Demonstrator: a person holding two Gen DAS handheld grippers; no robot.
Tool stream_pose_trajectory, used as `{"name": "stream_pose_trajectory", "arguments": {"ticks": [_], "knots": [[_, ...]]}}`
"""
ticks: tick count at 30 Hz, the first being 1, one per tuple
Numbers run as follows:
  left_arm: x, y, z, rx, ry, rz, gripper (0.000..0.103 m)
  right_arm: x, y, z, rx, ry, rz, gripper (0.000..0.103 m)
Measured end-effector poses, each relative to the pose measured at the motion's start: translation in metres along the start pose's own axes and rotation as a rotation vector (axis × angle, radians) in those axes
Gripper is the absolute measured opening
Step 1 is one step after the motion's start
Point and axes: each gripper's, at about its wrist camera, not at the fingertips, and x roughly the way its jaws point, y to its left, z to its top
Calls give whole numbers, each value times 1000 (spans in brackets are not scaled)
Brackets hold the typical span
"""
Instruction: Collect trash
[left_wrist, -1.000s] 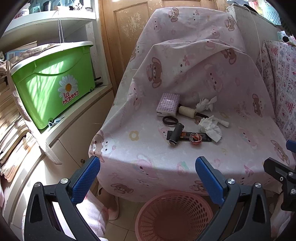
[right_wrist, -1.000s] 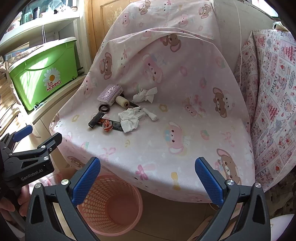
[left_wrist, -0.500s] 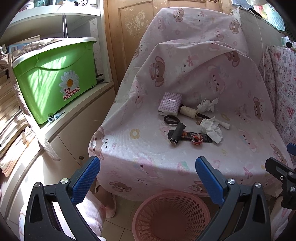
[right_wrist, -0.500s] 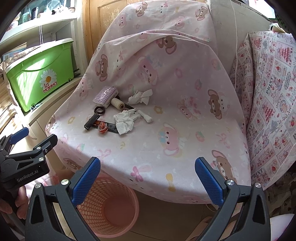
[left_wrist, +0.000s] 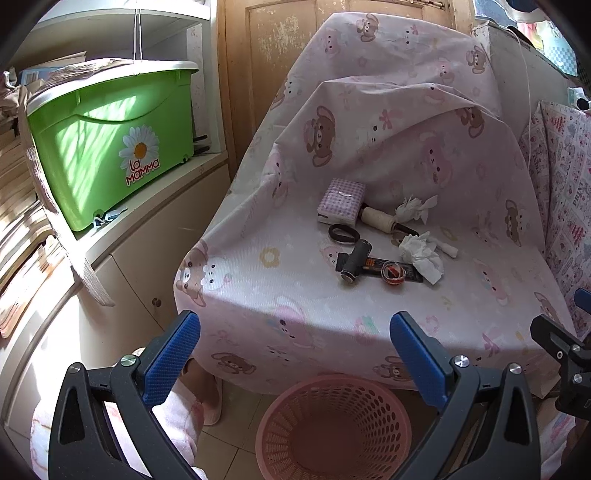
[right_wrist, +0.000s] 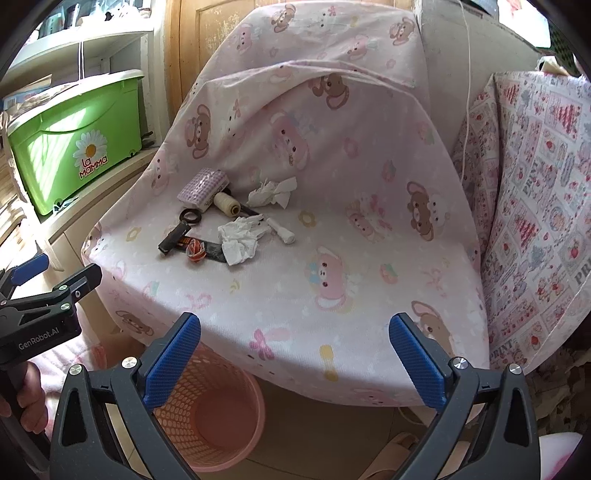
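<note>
Below the seat's front edge (left_wrist: 295, 314), on open floor: pink perforated plastic basket (left_wrist: 334, 424). Mid-seat on the smooth bear-print cover, away from its edges: crumpled white tissues (left_wrist: 421, 253) among small clutter. Short of that edge, both spread wide and empty: left gripper (left_wrist: 295, 354), right gripper (right_wrist: 295, 354).

We see open air between our spread fingers and the cluttered seat (right_wrist: 332, 258) at frame centre. The seat's right half lies bare. At lower centre the pink basket (left_wrist: 334, 424) stands open-topped. The green bin (left_wrist: 110, 147) crowds the upper left.
</note>
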Motion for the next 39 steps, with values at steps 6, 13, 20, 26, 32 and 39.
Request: {"name": "stream_pose_trajectory", "arguments": {"ticks": [6,13,20,26,32,39], "knots": [[-1,1,-1,-12,0,-4,102,-1,4,-2,-11,4,15,103],[0,6,-3,-42,8,-27,102,7,3,-6,19,38,33,103],[2,1,-5,-11,19,-79,86,14,6,-9,17,69,34,85],[13,-3,1,-16,62,-116,76,33,5,-13,37,166,40,38],[41,-10,42,3,154,-191,49,35,-5,9,39,160,81,26],[89,-35,64,183,289,-225,33,55,-2,48,3,169,160,26]]}}
